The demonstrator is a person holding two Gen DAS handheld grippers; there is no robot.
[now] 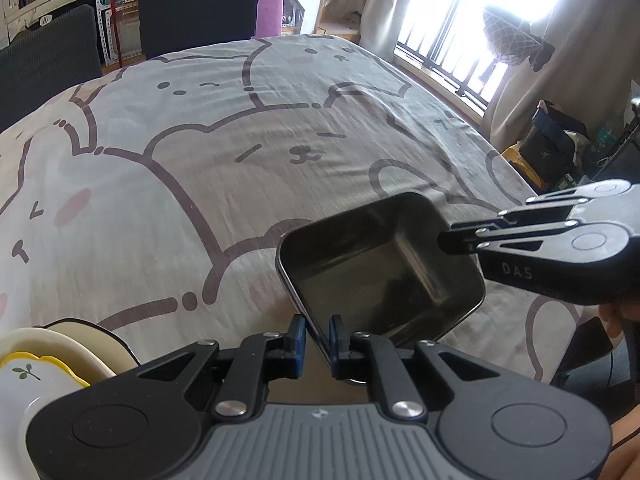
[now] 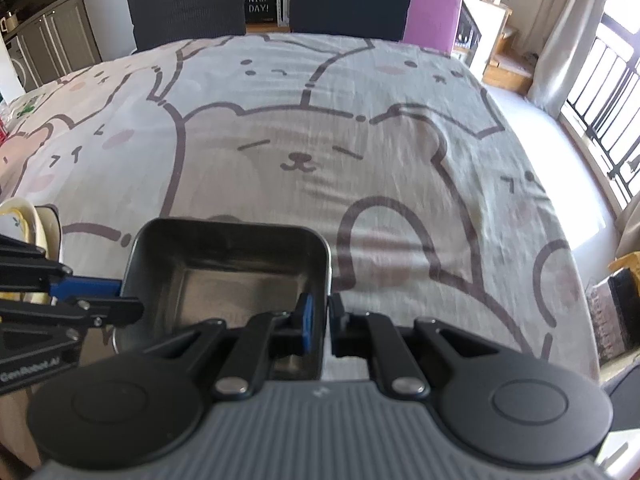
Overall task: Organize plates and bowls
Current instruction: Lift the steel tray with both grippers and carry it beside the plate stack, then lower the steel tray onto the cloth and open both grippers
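On the table, near its front edge, one square dark metal dish (image 1: 380,268) is held between two grippers. The left gripper (image 1: 318,338) is nearly closed, its blue-padded fingers (image 1: 298,336) pinching the dish's near wall, one pad outside and one inside the rim. The right gripper (image 2: 319,322) is likewise nearly closed and clamps the wall on the dish's opposite side, again with one pad either side of the rim. Whether the dish rests on the cloth or hangs just above it cannot be told.

One tablecloth (image 2: 320,140) printed with cartoon bears covers the table under the dish. To the left of the dish, close to the table's front edge, stands one stack of crockery: a cream plate (image 1: 86,350) at the bottom, and on it a white dish with a wavy yellow rim (image 1: 36,366) and a small leaf sprig painted inside. How many pieces lie in the stack beyond these two cannot be told.

Beyond the dish, at the far side of the table, stand two dark chairs (image 2: 188,8) side by side, and one purple panel (image 2: 432,16) just right of them. Right of the dish, past the table's edge, one barred window (image 1: 460,44) glares white between pale curtains.
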